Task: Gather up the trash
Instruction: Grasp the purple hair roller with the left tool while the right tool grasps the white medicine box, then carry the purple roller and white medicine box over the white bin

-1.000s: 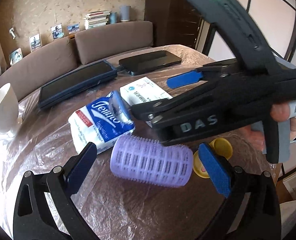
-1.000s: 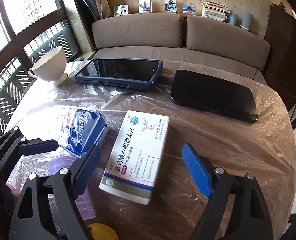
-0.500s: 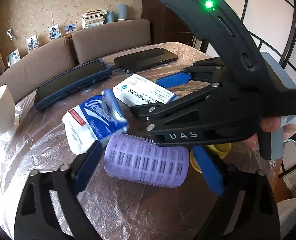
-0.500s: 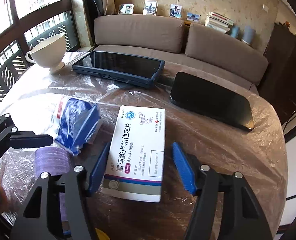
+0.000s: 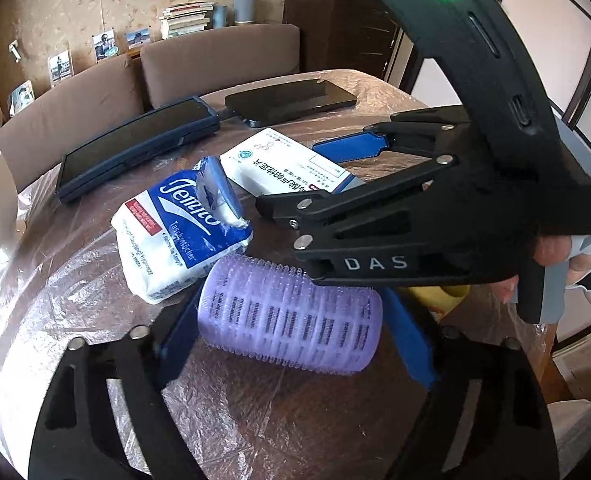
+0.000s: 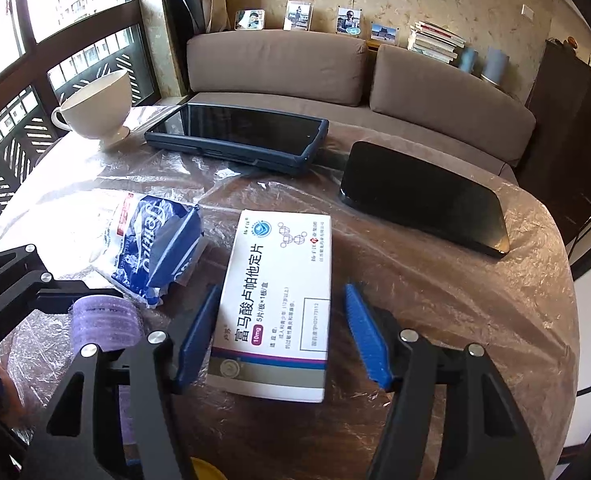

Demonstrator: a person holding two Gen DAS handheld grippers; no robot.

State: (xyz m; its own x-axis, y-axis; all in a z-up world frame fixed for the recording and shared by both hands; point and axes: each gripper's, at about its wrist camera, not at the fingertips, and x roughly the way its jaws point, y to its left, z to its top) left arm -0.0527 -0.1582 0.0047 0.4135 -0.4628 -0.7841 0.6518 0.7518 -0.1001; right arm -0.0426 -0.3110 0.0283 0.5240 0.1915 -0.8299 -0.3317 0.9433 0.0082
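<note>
Two dark tablets (image 6: 237, 136) lie on the plastic-covered table (image 6: 435, 300) before a brown sofa (image 6: 279, 66).

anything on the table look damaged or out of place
The blue-and-white tissue pack beside the purple hair roller is torn open and crumpled, its flap sticking up. A hair roller among the medicine box, tablet and cup also looks misplaced.
</note>
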